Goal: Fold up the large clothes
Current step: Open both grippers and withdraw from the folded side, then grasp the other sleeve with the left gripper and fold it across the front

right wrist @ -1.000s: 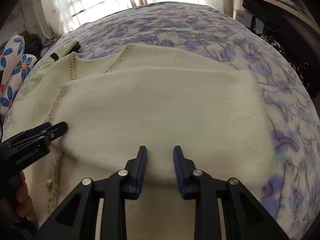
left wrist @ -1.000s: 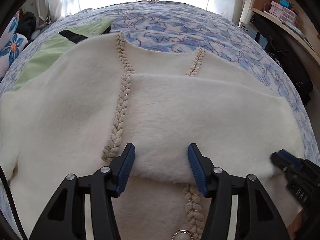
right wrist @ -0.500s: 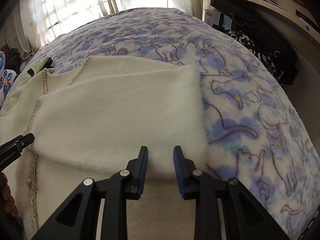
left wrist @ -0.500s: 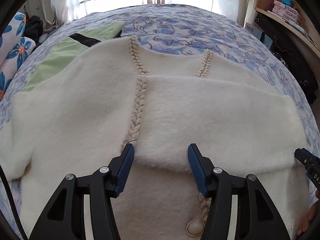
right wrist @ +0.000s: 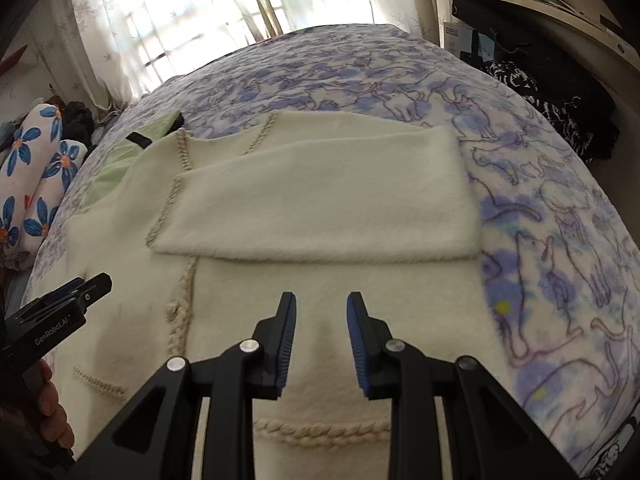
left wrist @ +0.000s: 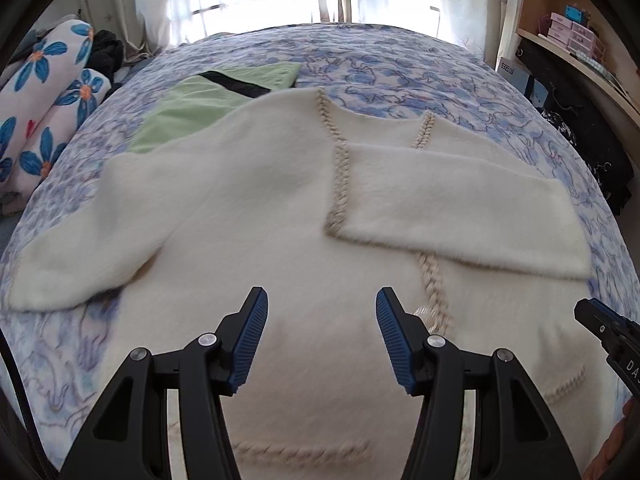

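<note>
Cream cardigan (left wrist: 248, 216) laid flat, front up, on cat-print bedspread (left wrist: 384, 60), braid-trimmed neckline toward window. Spread wide so folds land square and edges stay visible.

R sleeve (left wrist: 452, 208) already folded across chest, cuff ending at centre braid placket (left wrist: 340, 168); lies there to bring that side inside body width. In right wrist view same sleeve (right wrist: 320, 208) sits flat w/ straight lower edge, no bunching seen.

L sleeve (left wrist: 80, 256) not folded yet, stretched out over bedspread, well apart from body centre. Prob next step, judging by layout.

Left gripper (left wrist: 322, 332) w/ fingers wide apart, nothing between, hovering above lower front near placket and button (left wrist: 424, 314). Open presumably bc ready for next grab. Also seen at left edge of right wrist view (right wrist: 68, 296), held by person's hand (right wrist: 52, 412).

Right gripper (right wrist: 321, 340) w/ fingers apart too, gap narrower, empty, above hem-side panel near braided pocket trim (right wrist: 320, 430). Its tip shows at right edge of left wrist view (left wrist: 600, 320).

Green garment (left wrist: 208, 100) w/ black band lies partly under cardigan's shoulder, toward far left; likely waiting its turn. Risk: dragging it along when lifting L sleeve.

Floral pillows (left wrist: 44, 104) off to left, shelf (left wrist: 580, 52) to right, both clear of work area.
</note>
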